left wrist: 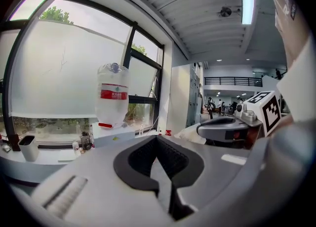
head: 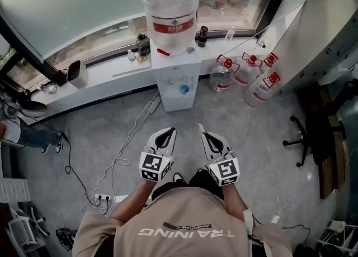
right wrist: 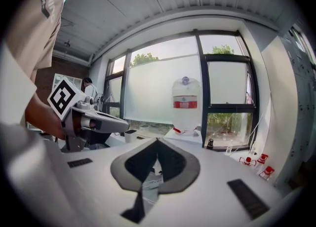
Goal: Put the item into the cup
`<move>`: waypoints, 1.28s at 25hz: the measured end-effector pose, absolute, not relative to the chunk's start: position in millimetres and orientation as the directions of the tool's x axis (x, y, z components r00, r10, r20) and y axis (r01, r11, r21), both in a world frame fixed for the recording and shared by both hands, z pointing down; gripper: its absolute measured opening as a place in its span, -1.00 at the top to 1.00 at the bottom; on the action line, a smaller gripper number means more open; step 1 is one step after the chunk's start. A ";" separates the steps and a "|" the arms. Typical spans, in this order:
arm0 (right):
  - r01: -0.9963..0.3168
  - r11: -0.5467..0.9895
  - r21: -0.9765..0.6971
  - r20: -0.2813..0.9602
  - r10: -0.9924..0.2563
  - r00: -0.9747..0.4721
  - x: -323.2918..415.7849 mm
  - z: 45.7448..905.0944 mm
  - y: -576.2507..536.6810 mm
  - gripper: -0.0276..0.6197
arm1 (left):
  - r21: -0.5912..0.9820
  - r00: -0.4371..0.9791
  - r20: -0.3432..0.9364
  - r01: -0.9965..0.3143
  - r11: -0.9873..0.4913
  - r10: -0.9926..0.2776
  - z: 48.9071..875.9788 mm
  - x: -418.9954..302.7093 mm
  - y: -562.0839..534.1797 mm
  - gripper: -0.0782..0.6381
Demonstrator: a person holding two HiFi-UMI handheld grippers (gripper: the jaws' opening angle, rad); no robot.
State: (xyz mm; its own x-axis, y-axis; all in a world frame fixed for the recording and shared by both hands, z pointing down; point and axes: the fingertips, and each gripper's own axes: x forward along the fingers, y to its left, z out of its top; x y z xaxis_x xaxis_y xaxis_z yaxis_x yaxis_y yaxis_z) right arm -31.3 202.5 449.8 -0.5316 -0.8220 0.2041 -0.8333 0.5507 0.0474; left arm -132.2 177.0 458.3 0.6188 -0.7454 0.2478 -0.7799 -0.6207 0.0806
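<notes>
Both pressed together on nothing, left gripper (head: 169,131) and right gripper (head: 206,135) point toward the water dispenser (head: 178,85).

The grey floor (head: 100,138) carries a white water dispenser (head: 178,80) against the window ledge (head: 112,77). Just right of it stand four clear jugs (head: 222,76) with red caps. A power strip (head: 102,199) and white cable (head: 131,138) lie left; a black office chair (head: 305,136) stands right.

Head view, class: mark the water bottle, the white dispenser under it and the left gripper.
water bottle (head: 170,5), head view, on its clear upper wall.
white dispenser (head: 178,75), head view, on its front panel.
left gripper (head: 169,131), head view, at its closed jaw tips.
</notes>
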 end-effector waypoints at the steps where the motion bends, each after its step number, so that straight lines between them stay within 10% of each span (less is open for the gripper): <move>1: -0.835 0.549 0.042 0.206 -0.823 -0.530 -30.2 451.2 197.2 0.88 | 0.083 0.621 0.252 -0.778 -0.623 -0.742 460.2 -131.9 172.3 0.76; 32: -0.693 0.721 -0.009 0.212 -0.676 -0.706 21.0 480.9 -32.7 0.88 | 0.075 0.440 0.327 -0.894 -0.442 -0.836 474.1 -88.6 -24.0 0.76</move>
State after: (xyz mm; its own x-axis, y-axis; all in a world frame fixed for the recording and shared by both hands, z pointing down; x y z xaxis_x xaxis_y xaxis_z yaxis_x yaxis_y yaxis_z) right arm 21.0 -32.7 480.9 -0.7059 -0.6759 0.2118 -0.6930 0.7209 -0.0095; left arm -88.6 -24.0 474.1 0.4402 -0.8363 0.3267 -0.8942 -0.4415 0.0746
